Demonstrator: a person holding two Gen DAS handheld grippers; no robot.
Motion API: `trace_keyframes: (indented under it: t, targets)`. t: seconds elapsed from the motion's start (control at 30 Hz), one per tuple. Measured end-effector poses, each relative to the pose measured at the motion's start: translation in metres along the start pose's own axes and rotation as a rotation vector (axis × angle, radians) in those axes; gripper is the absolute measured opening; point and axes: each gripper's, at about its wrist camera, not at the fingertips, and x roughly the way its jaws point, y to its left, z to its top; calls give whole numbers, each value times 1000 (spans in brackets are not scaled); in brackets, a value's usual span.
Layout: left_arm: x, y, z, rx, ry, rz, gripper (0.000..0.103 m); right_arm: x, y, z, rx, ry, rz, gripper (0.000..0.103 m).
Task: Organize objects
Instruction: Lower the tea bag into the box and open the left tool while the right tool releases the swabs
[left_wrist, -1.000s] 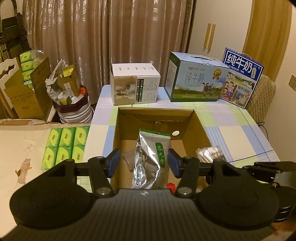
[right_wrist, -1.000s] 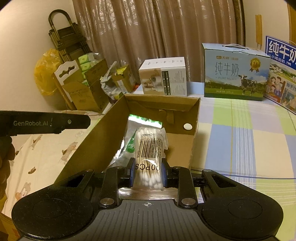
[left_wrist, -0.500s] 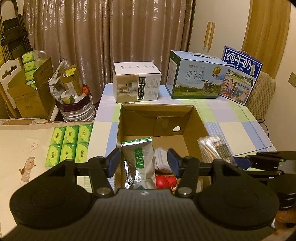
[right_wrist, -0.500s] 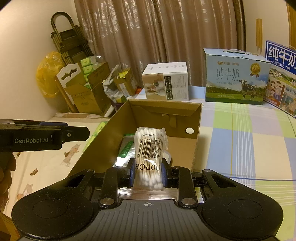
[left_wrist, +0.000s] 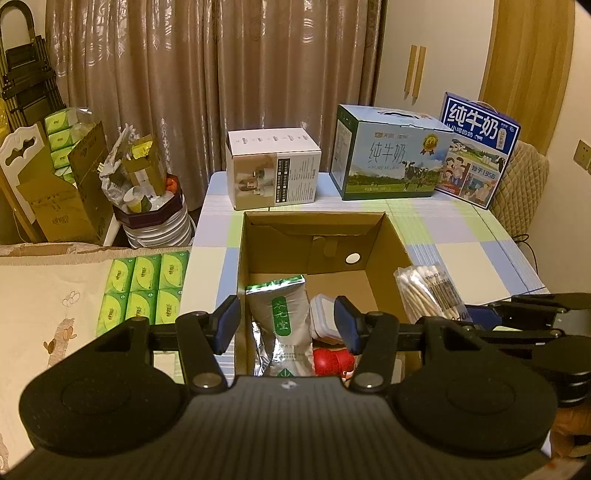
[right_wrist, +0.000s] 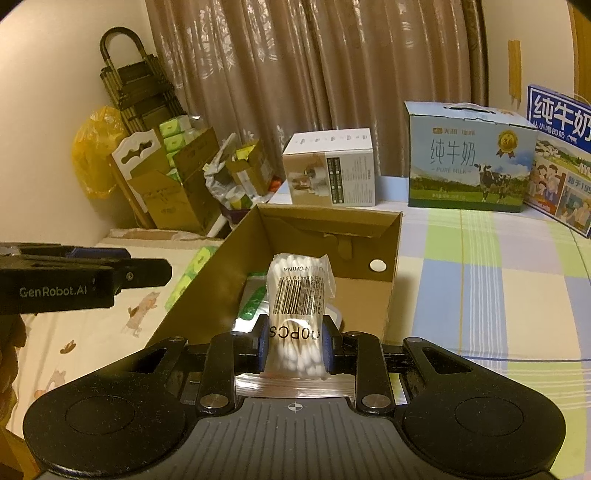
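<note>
A: Cotton-swab packet (right_wrist: 297, 295) is pinched low down in the right tongs (right_wrist: 295, 341), hanging over the near end of the open cardboard box (right_wrist: 391, 258), which sits at the tabletop's (right_wrist: 480, 280) left edge.

B: How should it handle?

A: Light, I'd judge, and soft; the thin plastic bag looks slippery and the sticks inside can shift. Gripping across the bundle's middle, as now, seems safest, since a pinch on loose film alone could slide off.

B: And the left tongs (left_wrist: 286, 325)?

A: Half open and holding nothing, hovering above the box over the foil pouch (left_wrist: 282, 325), which lies on the box floor beside a small lidded tub (left_wrist: 323, 317) and something red (left_wrist: 330, 362).
</note>
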Motion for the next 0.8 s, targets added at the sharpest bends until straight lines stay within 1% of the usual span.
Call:
trace_keyframes:
  t: [0.07, 0.13, 0.17, 0.23, 0.5, 0.7, 0.77, 0.8]
  targets:
    - [0, 0, 0, 1, 0, 2, 51, 2, -1, 2, -3, -21, 26, 26]
    - [0, 1, 0, -4, 2, 4, 51, 4, -2, 4, -7, -34, 40, 50]
    - [0, 2, -1, -8, 3, 5, 51, 4, -4, 4, 3, -43, 38, 65]
    - [-1, 4, -3, -11, 3, 8, 51, 1, -9, 4, 27, -66, 48, 66]
    - [-2, 7, -12, -26, 14, 4, 53, -4, -13, -3, 43, -44, 23, 66]
    - [-12, 5, -20, -35, 15, 5, 66, -19, -12, -6, 45, -36, 7, 66]
    - [-18, 4, -24, -41, 9, 7, 75, -27, -11, -9, 55, -35, 7, 66]
    - [-21, 3, -25, -45, 8, 7, 76, -31, -10, -11, 58, -31, 5, 66]
